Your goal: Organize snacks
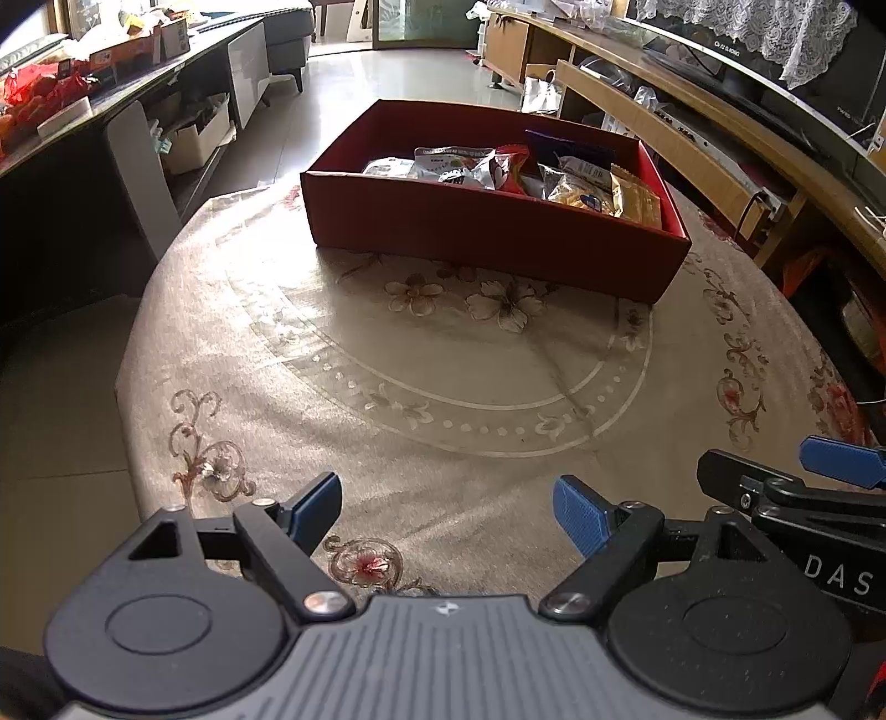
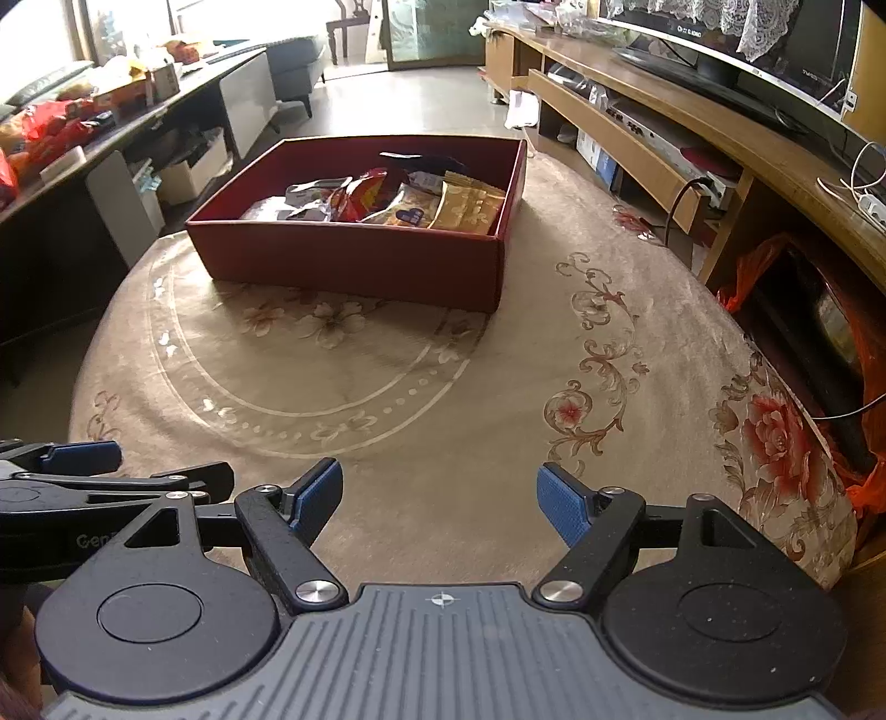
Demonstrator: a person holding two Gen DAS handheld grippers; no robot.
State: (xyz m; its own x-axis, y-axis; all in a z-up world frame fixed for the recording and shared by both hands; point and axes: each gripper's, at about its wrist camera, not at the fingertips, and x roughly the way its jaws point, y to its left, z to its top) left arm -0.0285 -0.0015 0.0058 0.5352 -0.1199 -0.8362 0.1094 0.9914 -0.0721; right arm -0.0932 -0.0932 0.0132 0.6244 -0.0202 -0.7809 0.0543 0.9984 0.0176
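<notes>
Snacks boxed, both grippers idle.
Left gripper [image 1: 446, 512] and right gripper [image 2: 440, 501] fingers released, empty; shiny snack packets [image 2: 387, 202] fill red cardboard box [image 2: 354, 260]; likely finished.

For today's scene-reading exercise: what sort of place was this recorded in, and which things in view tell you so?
Most likely a home living room. A television stands on a long wooden TV cabinet, a sofa sits at the far end, and a round table with a floral cloth holds a red box of snack packets.
</notes>
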